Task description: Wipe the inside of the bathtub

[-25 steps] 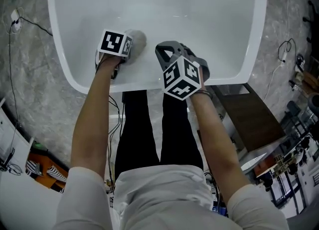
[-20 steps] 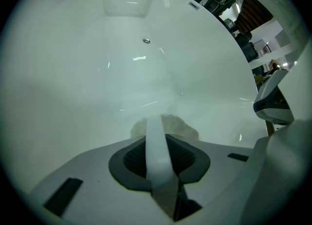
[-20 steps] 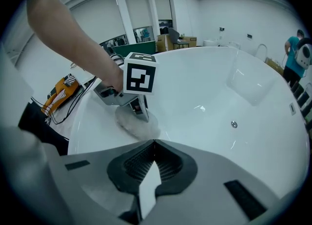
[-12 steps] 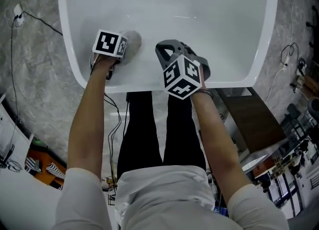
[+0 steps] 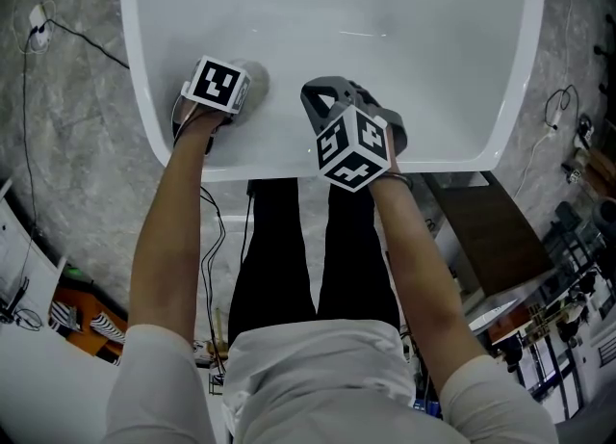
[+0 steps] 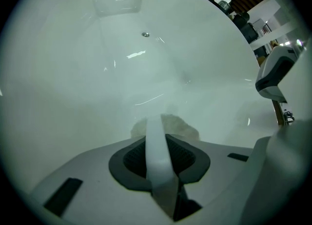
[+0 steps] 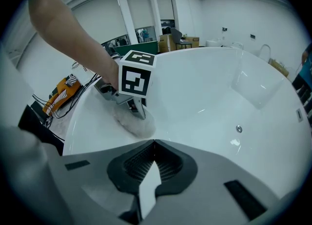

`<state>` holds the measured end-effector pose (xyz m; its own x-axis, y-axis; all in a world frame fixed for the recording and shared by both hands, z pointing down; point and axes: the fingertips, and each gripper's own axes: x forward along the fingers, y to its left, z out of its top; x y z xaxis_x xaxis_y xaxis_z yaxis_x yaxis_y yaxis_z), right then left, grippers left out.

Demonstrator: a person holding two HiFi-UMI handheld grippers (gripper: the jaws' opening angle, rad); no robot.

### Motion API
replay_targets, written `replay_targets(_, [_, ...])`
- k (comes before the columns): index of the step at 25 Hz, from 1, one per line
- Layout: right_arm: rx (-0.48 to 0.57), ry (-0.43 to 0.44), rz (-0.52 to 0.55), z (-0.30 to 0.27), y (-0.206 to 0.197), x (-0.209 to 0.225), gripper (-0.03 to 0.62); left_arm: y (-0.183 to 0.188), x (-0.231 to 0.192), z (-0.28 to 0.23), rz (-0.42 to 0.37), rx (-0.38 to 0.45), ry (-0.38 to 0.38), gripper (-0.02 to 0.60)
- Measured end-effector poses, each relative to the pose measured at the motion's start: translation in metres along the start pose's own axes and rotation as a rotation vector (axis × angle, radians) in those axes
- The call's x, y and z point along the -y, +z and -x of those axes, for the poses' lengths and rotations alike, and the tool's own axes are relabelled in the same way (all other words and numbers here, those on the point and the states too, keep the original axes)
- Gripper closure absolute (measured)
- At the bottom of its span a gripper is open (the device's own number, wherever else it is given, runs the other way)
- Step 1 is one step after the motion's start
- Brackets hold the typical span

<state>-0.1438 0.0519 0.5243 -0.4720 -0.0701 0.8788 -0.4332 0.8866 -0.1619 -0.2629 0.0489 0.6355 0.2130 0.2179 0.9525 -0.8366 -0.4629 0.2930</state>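
Note:
The white bathtub (image 5: pixel 500 134) fills the top of the head view. My left gripper (image 5: pixel 231 95) reaches over the near rim and is shut on a pale grey cloth (image 5: pixel 254 79), which presses against the tub's inner wall. In the left gripper view the cloth (image 6: pixel 171 124) bunches just past the jaws of my left gripper (image 6: pixel 158 124). My right gripper (image 5: pixel 322 97) hovers over the near rim, shut with nothing in it. The right gripper view shows my left gripper (image 7: pixel 139 112) on the cloth (image 7: pixel 137 125), beyond my right gripper (image 7: pixel 154 143).
A small round drain (image 6: pixel 145 34) sits on the tub floor. Cables (image 5: pixel 58 33) trail over the marble floor to the left. A brown cabinet (image 5: pixel 491 230) stands right of the tub. Orange gear (image 5: pixel 87 322) lies at the lower left.
My left gripper has slid the cloth a little to the left along the tub's inner wall. The right gripper has stayed in place.

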Motion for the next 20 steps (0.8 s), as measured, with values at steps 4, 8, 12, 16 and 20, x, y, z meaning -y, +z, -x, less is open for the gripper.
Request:
replay_targets(4, [-0.001, 0.004, -0.002, -0.004, 0.003, -0.001, 0.576, -0.001, -0.006, -0.002, -0.015, -0.010, 0.008, 0.489])
replay_targets(8, [-0.010, 0.016, 0.030, -0.010, 0.004, -0.007, 0.576, -0.005, 0.003, -0.006, -0.044, -0.050, -0.014, 0.489])
replay_targets(12, [-0.011, 0.021, 0.049, -0.016, 0.009, -0.010, 0.576, -0.002, -0.002, -0.009, -0.094, -0.077, 0.027, 0.489])
replay_targets(16, [-0.002, 0.020, 0.038, -0.021, 0.014, -0.008, 0.576, 0.002, -0.009, -0.014, -0.154, -0.098, 0.076, 0.489])
replay_targets(20, [-0.001, 0.024, 0.046, -0.029, 0.016, -0.008, 0.576, 0.004, -0.013, -0.022, -0.161, -0.112, 0.075, 0.489])
